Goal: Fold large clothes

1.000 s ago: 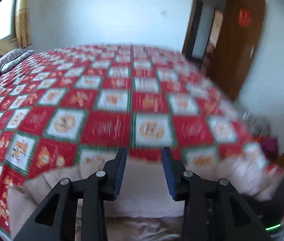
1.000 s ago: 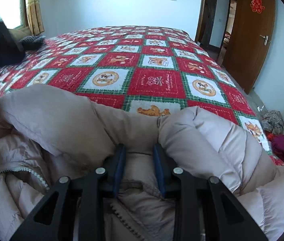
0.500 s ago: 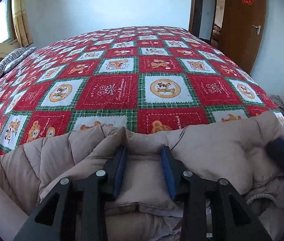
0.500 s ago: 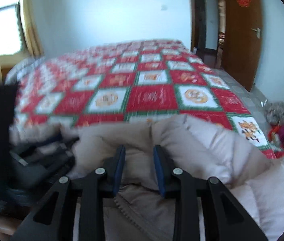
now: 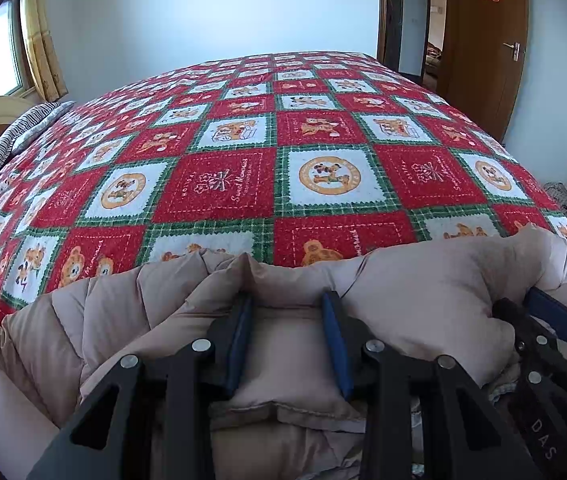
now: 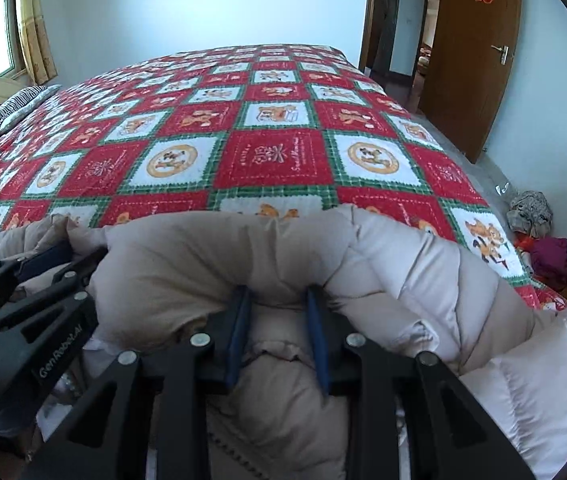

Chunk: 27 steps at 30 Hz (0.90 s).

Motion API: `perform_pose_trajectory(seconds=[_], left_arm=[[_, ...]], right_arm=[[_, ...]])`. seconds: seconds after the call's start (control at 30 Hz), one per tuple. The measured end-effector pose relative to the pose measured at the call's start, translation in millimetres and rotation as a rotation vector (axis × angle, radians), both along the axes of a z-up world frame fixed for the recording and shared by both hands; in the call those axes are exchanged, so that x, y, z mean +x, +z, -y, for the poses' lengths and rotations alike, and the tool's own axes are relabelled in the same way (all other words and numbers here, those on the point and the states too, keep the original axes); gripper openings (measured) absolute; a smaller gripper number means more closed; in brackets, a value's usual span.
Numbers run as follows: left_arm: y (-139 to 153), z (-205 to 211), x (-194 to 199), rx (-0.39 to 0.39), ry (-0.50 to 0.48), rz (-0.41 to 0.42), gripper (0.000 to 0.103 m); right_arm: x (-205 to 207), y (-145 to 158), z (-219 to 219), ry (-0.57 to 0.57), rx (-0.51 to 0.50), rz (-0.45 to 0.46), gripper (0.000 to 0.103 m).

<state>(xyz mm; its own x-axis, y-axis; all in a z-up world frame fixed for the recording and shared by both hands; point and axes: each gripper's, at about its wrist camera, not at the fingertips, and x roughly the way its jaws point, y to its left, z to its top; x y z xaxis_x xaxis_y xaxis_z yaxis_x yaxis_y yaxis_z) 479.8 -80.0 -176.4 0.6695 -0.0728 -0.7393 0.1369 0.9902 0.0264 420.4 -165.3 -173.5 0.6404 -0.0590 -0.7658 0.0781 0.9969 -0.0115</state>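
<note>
A beige quilted down jacket (image 5: pixel 423 292) lies bunched at the near edge of the bed. My left gripper (image 5: pixel 288 300) is shut on a thick fold of it, the blue pads pressing the padding from both sides. My right gripper (image 6: pixel 277 290) is shut on another fold of the same jacket (image 6: pixel 187 264), just to the right of the left one. The right gripper (image 5: pixel 539 312) shows at the right edge of the left wrist view, and the left gripper (image 6: pixel 59 260) at the left edge of the right wrist view. The jacket's lower part is hidden under the grippers.
The bed wears a red, white and green checked blanket (image 5: pixel 219 188) that stretches away in front. A striped pillow (image 5: pixel 15 140) lies at far left by a wooden headboard. A brown door (image 6: pixel 471 60) stands open at right. Clothes (image 6: pixel 539 236) lie heaped on the floor.
The left gripper sank with its fold onto the bed edge. Both grippers have come close side by side, each keeping its grip on the jacket.
</note>
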Motion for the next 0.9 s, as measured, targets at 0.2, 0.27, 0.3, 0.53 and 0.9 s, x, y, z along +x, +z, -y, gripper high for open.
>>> perform_pose_trajectory(seconds=[0.2, 0.27, 0.3, 0.53, 0.9], left_arm=[[-0.4, -6.5, 2.7, -0.056, 0.003, -0.002, 0.038], [-0.1, -8.0, 3.4, -0.074, 0.004, -0.002, 0.038], [0.2, -8.1, 3.8, -0.078, 0.004, -0.003, 0.038], [14.0, -17.0, -5.3, -0.129, -0.026, -0.032, 0.038], [55.7, -122.1, -74.2, -0.078, 0.123, 0.084, 0.059]], right_arm=[[-3.7, -1.0, 3.6, -0.004, 0.015, 0.028, 0.031], [-3.1, -1.5, 2.1, -0.007, 0.005, 0.034, 0.031], [-2.7, -1.4, 1.9, -0.008, 0.004, 0.035, 0.031], [-2.6, -0.8, 0.4, -0.012, -0.016, 0.044, 0.031], [-31.7, 39.6, 8.5, -0.091, -0.009, 0.171, 0.033]])
